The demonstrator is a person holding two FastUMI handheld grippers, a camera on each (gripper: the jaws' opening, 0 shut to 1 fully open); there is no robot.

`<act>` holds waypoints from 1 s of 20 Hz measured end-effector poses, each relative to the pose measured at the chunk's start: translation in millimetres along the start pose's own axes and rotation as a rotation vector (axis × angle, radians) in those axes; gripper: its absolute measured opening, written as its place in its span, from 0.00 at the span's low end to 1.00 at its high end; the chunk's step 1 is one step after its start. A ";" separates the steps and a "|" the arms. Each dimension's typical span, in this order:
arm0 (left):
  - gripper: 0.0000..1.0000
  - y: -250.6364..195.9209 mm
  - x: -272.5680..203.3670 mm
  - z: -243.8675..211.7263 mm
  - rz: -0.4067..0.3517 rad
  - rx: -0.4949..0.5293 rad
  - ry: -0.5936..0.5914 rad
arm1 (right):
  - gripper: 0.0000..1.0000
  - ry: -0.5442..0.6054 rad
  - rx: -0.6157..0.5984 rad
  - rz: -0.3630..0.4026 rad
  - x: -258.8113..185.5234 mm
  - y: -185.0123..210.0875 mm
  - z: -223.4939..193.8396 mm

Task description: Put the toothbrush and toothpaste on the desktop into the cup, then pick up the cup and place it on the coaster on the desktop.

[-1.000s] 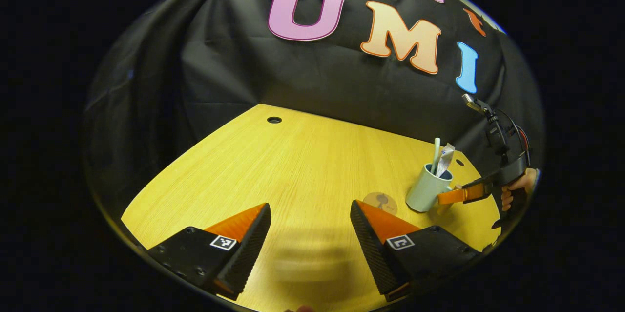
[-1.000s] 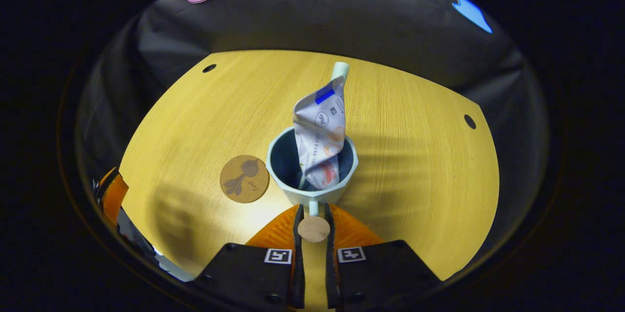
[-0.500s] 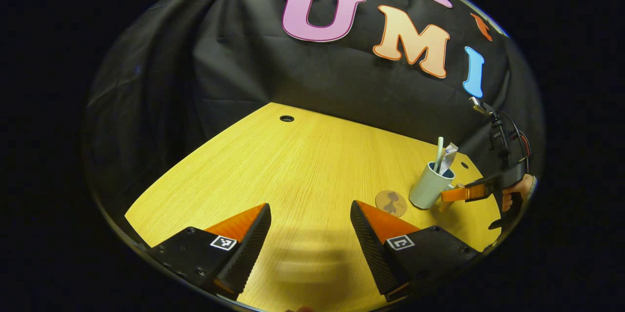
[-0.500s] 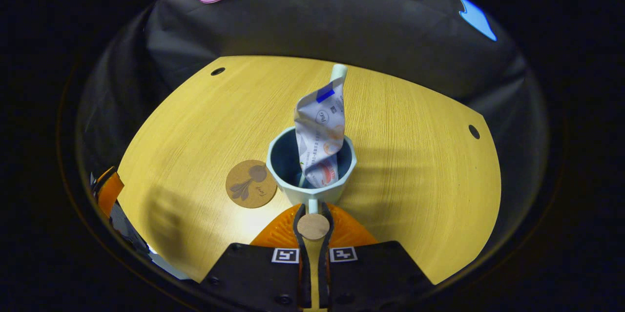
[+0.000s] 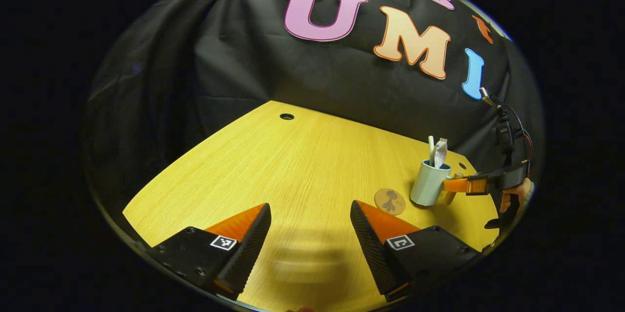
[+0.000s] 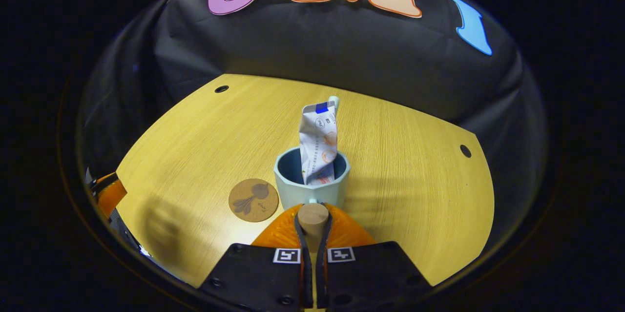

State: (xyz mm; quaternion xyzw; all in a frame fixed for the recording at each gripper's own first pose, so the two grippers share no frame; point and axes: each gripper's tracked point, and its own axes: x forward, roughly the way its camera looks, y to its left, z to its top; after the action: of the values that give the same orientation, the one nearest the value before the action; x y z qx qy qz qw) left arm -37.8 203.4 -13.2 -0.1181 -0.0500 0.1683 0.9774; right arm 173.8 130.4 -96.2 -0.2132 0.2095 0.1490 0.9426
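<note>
A pale blue cup (image 6: pixel 312 186) stands upright on the yellow desktop (image 6: pixel 195 141), holding a crumpled white toothpaste tube (image 6: pixel 318 142) and a toothbrush whose pale handle tip (image 6: pixel 334 102) peeks behind the tube. My right gripper (image 6: pixel 312 219) is shut on the cup's wooden handle (image 6: pixel 312 215). A round cork coaster (image 6: pixel 253 199) lies just left of the cup. In the left gripper view the cup (image 5: pixel 429 182) sits far right with the coaster (image 5: pixel 389 201) beside it, and the right gripper (image 5: pixel 456 185) holds its handle. My left gripper (image 5: pixel 310 234) hovers open over bare desktop.
Black cloth walls close the desktop at the back and sides. Small round holes (image 6: pixel 221 89) (image 6: pixel 465 151) sit near the desk's far corners. A hand (image 5: pixel 515 195) holds the right gripper at the desk's right edge. The left gripper's finger (image 6: pixel 110 195) shows at the left rim.
The right gripper's fingers closed from a narrow gap onto the cup's handle. The right gripper view tilted up, so cup and coaster sit lower in it. The left gripper barely moved.
</note>
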 end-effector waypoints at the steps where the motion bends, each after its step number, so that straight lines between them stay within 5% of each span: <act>1: 0.95 -0.5 -0.6 -1.3 -0.001 0.001 0.003 | 0.06 0.001 0.007 0.002 1.0 -0.1 0.9; 9: 0.95 -4.4 -1.1 -7.0 -0.019 -0.001 0.019 | 0.03 0.041 -0.012 0.015 5.5 0.4 -0.7; 20: 0.95 -5.3 -2.4 -11.1 -0.031 0.006 0.030 | 0.23 0.158 0.002 0.005 14.7 0.1 -6.7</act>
State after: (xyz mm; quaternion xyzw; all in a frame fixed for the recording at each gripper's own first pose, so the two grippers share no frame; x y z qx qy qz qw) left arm -36.9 195.3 -22.8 -0.1167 -0.0369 0.1513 0.9809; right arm 184.3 130.2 -108.5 -0.2230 0.2839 0.1342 0.9229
